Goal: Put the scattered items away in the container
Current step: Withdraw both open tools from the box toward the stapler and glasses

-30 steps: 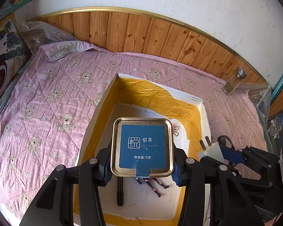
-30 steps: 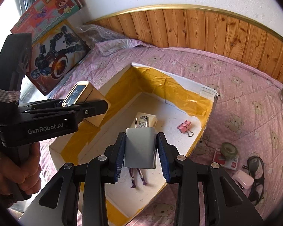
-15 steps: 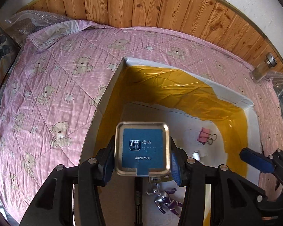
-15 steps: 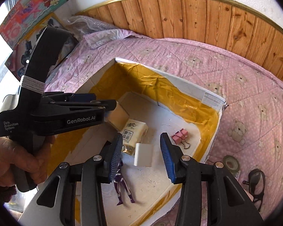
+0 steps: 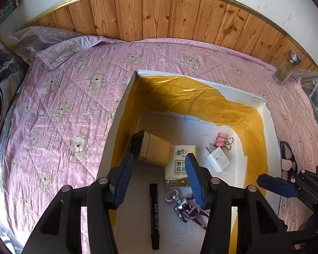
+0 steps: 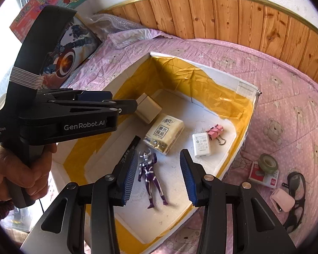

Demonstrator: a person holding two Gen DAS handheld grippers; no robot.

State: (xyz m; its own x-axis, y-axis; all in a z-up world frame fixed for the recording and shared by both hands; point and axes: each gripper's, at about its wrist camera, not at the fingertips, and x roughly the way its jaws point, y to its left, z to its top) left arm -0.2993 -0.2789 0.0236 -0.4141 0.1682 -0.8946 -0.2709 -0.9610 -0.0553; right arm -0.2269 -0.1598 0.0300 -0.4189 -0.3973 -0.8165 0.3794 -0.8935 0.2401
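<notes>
Both my grippers hang over box [image 6: 244, 89], jaws wide apart, holding nothing. Left gripper [image 5: 159, 177] far from leftovers. Still on blanket [image 6: 286, 105], outside box, right of my right gripper [image 6: 158, 176]: tape roll [image 6: 268, 162] on red pack [image 6: 262, 176], pink case [image 6: 283, 201], glasses [image 6: 296, 192]. Glasses lie lengthwise, pointing away from me. Right gripper nearer. I think it goes next.

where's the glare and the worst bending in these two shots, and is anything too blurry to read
Left wrist view: sunlight glares off the yellow tape lining of the box; the wood panelling bows into an arc. Right wrist view: the window area at the upper left is blown out white; print on the tissue pack is sharp, while the sunglasses at the rim are stretched and soft.
</notes>
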